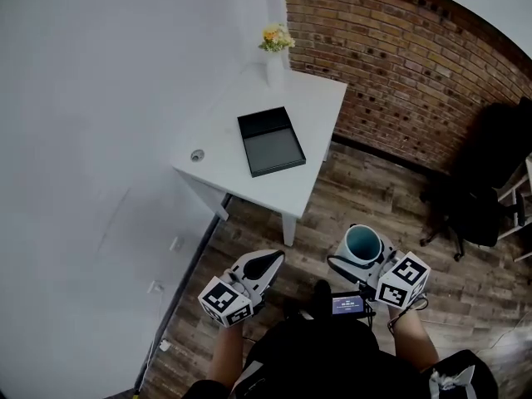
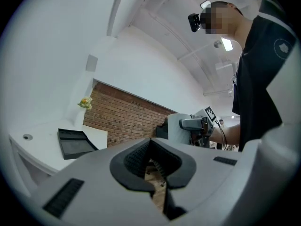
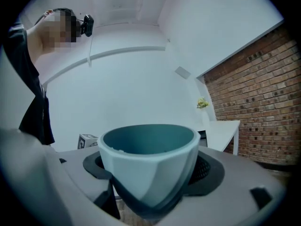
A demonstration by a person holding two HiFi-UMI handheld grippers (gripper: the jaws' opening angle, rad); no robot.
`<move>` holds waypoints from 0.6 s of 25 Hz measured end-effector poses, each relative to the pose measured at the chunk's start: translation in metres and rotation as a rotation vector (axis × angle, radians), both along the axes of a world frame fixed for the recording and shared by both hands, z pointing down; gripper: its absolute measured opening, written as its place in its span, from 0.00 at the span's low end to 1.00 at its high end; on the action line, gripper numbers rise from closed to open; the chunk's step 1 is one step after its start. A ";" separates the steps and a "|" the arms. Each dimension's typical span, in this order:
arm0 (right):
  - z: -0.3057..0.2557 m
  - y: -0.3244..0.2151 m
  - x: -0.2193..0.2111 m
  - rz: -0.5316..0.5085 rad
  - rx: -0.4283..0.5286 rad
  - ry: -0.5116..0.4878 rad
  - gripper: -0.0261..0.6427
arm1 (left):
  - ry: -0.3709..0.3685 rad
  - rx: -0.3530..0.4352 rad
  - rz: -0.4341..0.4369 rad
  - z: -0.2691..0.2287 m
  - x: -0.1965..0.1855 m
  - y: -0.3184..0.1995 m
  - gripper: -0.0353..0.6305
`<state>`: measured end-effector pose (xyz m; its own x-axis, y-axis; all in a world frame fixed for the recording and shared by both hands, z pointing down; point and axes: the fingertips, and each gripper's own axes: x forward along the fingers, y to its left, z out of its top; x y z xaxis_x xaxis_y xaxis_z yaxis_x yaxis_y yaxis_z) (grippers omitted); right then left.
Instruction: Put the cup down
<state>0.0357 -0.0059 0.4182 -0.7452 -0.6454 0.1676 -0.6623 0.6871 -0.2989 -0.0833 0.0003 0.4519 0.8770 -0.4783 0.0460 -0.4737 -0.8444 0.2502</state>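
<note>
Cup point(image 3: 148, 154) not yet down: pinched upright between the right gripper's point(image 1: 360, 258) jaws. Left gripper point(image 1: 264, 264) jaws pressed together, empty. Table point(image 1: 309, 106) at 11 o'clock, well apart; carrying over and release likely remain.

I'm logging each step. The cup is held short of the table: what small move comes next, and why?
Probably carry the cup forward toward the white table: the right tool holds it upright above the wood floor, with no surface under it to set it on.
</note>
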 end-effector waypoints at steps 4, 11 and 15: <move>0.003 -0.023 -0.001 -0.008 -0.004 -0.005 0.64 | -0.002 -0.007 0.000 0.003 0.005 -0.020 0.06; 0.011 -0.088 -0.005 -0.079 0.002 -0.028 0.64 | -0.016 -0.007 -0.039 0.002 0.016 -0.075 0.06; 0.003 -0.133 -0.001 -0.118 0.030 -0.043 0.64 | -0.034 0.008 -0.061 -0.005 0.026 -0.121 0.06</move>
